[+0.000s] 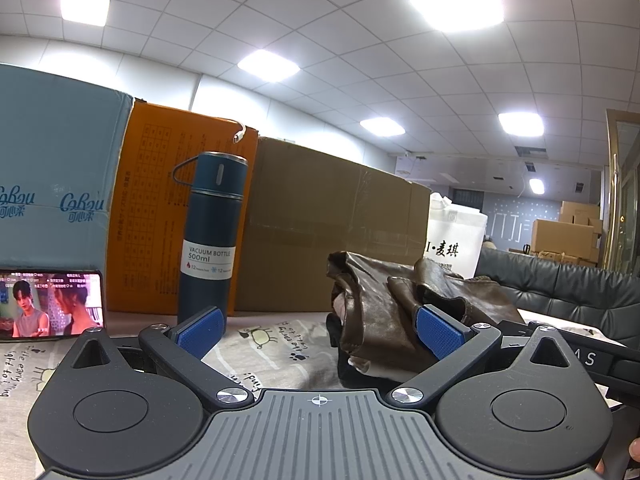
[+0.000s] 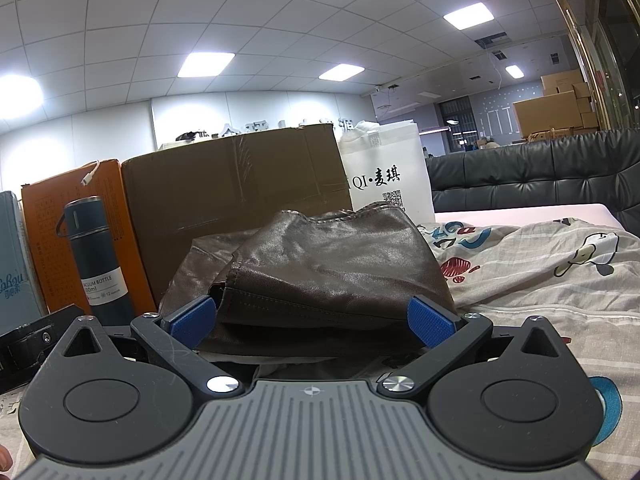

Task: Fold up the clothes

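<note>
A crumpled brown leather garment (image 1: pixel 376 312) (image 2: pixel 320 264) lies in a heap on a cartoon-print sheet (image 1: pixel 272 344) (image 2: pixel 540 272). My left gripper (image 1: pixel 320 334) is open wide just above the sheet. The garment's left part sits ahead of its right blue pad (image 1: pixel 438 336), with no pad pressing on it. My right gripper (image 2: pixel 311 324) is also open wide, and the garment's near folded edge fills the gap between its blue pads (image 2: pixel 192 322) without a visible squeeze. Part of the right gripper's black body (image 1: pixel 580 356) shows at the right of the left wrist view.
Behind the garment stand a dark blue vacuum bottle (image 1: pixel 212 236) (image 2: pixel 100 256), an orange box (image 1: pixel 160 216), a brown carton (image 1: pixel 328 236) (image 2: pixel 236 204), a light blue carton (image 1: pixel 52 172) and a white bag (image 2: pixel 388 176). A phone (image 1: pixel 50 304) plays video at left. A black sofa (image 2: pixel 540 176) borders the right.
</note>
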Available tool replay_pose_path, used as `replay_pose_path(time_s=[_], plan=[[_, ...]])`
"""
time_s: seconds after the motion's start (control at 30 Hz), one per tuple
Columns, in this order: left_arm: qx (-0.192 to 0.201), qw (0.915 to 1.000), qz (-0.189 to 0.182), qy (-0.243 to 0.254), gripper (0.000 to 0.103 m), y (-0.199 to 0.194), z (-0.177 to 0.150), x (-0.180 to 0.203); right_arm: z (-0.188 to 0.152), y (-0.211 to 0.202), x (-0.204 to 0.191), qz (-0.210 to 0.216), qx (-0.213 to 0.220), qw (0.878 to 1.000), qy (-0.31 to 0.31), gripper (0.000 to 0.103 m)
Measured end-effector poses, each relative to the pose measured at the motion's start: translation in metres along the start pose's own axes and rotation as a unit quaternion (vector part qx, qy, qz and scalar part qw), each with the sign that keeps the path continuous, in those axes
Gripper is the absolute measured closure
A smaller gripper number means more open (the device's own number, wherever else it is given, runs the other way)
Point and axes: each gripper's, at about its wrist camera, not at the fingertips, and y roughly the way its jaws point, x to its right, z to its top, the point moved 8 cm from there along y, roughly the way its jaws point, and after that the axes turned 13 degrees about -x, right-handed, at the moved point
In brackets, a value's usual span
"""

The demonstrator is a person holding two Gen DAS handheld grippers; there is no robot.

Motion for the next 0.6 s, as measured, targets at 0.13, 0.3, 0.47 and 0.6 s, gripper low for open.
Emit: replay_pose_path(time_s=[0.13,0.3,0.47,0.6], plan=[[0.000,1.0000,0.001,0.000,0.000,-0.0001,0.0001,-0.0003,0.0002,0.0015,-0.0027,0.000,0.000,1.000,0.000,0.000],[0.000,1.0000,0.002,-0.001,0.000,-0.0009,0.0002,-0.0010,0.0001,0.0020,-0.0023,0.000,0.000,1.000,0.000,0.000],[-0.001,1.0000,0.003,-0.001,0.000,-0.0005,0.0005,-0.0013,0.0003,0.0023,-0.0025,0.000,0.000,1.000,0.000,0.000],[-0.001,1.0000,0.004,-0.001,0.000,-0.0004,0.0005,-0.0014,0.0003,0.0021,-0.0026,0.000,0.000,1.000,0.000,0.000]])
